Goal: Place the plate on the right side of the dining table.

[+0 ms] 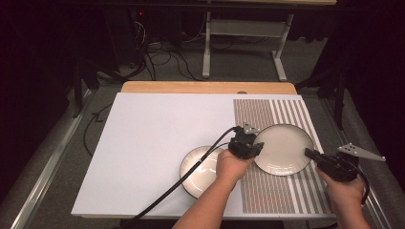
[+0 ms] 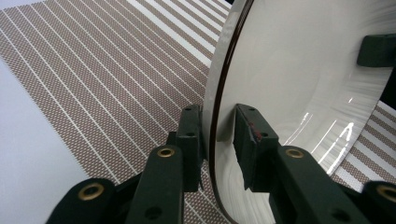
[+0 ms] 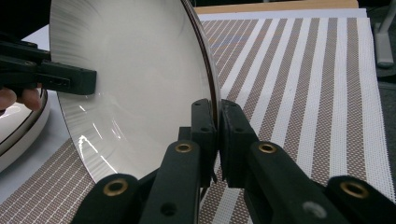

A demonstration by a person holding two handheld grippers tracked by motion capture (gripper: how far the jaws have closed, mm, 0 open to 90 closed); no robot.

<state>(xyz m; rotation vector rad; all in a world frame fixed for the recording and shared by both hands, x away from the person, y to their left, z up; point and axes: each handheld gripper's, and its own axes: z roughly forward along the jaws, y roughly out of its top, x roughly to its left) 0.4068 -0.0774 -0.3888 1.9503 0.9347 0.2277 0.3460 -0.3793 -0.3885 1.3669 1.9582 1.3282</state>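
**Two grippers at one plate's rim**

The right gripper point(image 3: 217, 140) pinches the cream plate point(image 3: 140, 79) at its near rim above the striped mat point(image 3: 299, 93). Opposite, the left gripper point(image 2: 218, 140) straddles its rim, jaws slightly apart. A second plate point(image 1: 198, 171) lies beside it.

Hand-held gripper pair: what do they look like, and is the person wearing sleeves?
Both the left hand-held gripper and the right hand-held gripper are black with two flat jaws, brass-coloured rivets and a grey three-cornered plate on top. A thick black cable trails from the left one. The forearms are bare, no sleeves.
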